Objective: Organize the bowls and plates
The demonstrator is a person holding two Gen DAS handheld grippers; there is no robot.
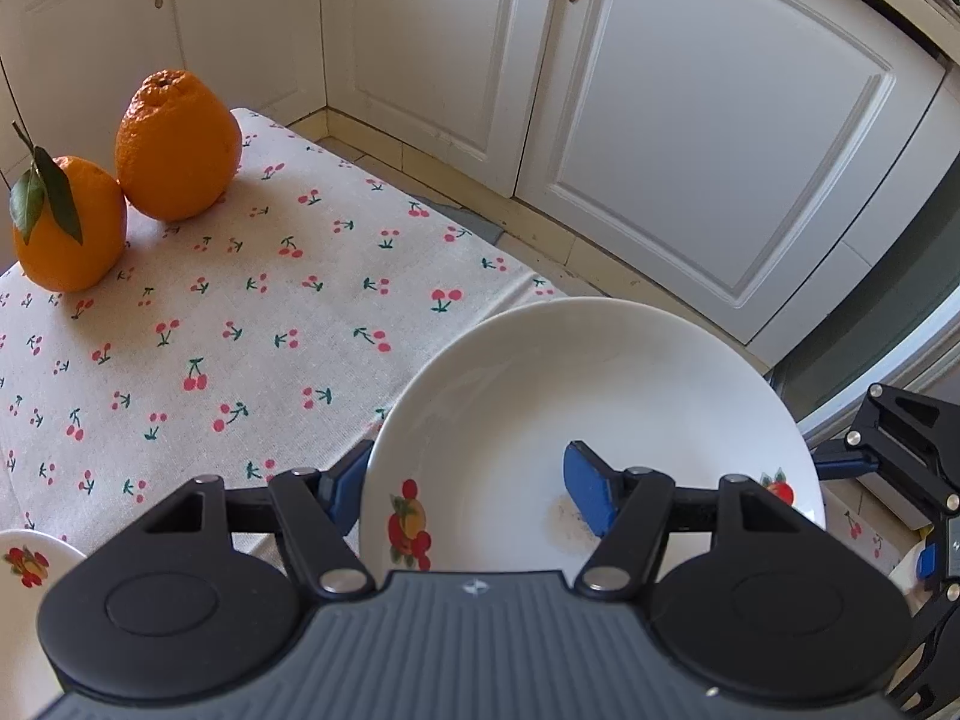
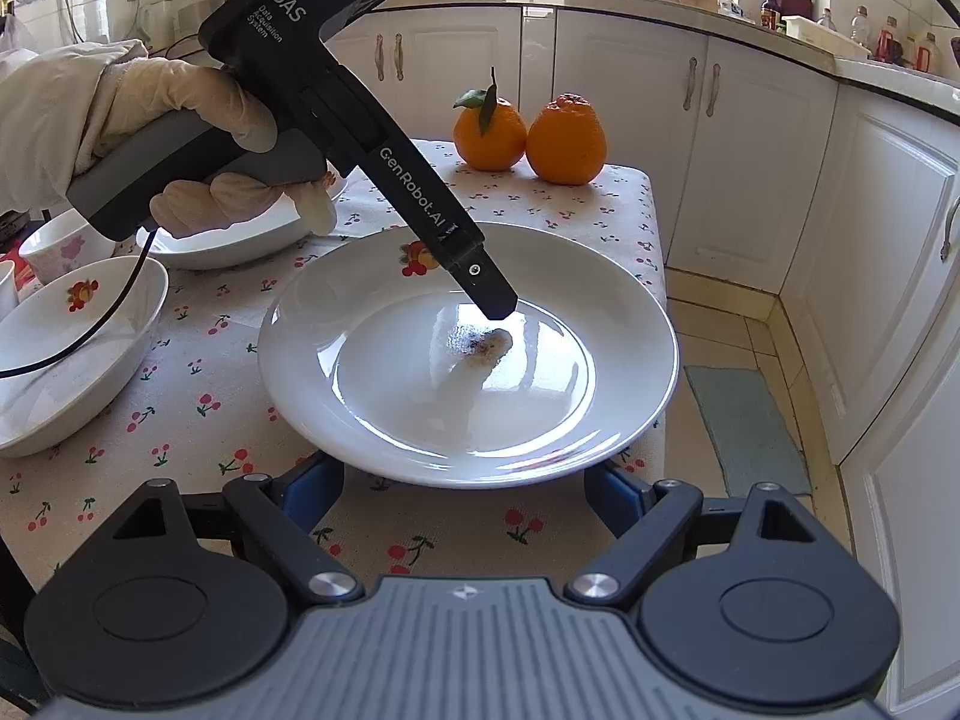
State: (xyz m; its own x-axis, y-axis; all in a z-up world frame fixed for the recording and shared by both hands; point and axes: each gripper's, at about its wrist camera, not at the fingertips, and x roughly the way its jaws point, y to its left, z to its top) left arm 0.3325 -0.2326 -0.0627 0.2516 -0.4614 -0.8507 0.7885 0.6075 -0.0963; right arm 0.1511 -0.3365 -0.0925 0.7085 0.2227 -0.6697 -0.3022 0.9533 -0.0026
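On the cherry-print tablecloth [image 2: 420,534], at the table's near right corner, sits a round white ceramic plate [image 2: 468,360] with a fruit decal on its rim; being circular it has no long axis, and it lies nearly level, hollow side up, its decal edge toward the two oranges [image 2: 528,135] at the far end. A small brownish smear marks its glossy centre. The left gripper [image 1: 474,489] straddles the plate's rim, one blue pad inside the dish and one outside, its jaws apart and not pinching. The right gripper [image 2: 474,495] is spread wide, with its blue fingers [image 2: 612,495] tucked under the plate's near edge. White bowls [image 2: 72,354] stand to the left.
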